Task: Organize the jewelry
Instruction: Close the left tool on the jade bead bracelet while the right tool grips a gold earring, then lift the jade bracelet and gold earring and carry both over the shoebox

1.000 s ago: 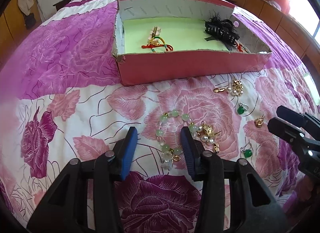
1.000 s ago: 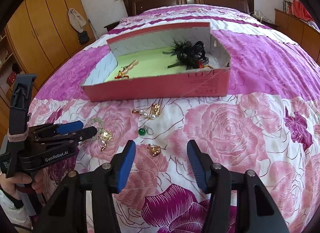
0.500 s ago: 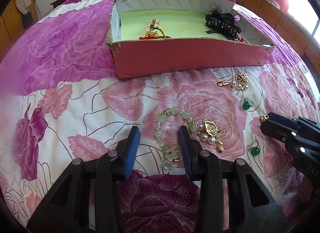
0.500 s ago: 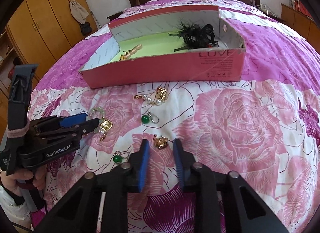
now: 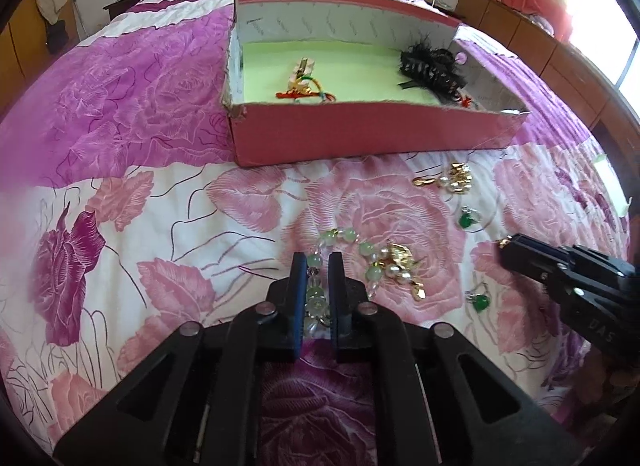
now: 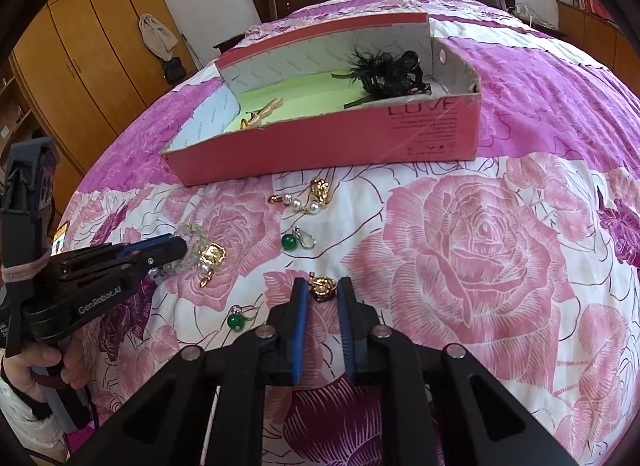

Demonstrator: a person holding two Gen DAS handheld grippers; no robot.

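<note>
The green bead bracelet lies on the bed in front of the pink box's near wall, with the left gripper clamped on its near beads; lifted by so few beads, its gold charm could snag the bedspread or the strand could slip free. The right gripper is closing round a small gold earring further along the bed, its pads not clearly pressing yet, so the smooth piece may squirt out. Loose on the bed I count one bracelet, one gold-and-pearl piece, two green drop earrings and that one gold earring; the box holds one black feathered clip and one small gold-and-red piece.
</note>
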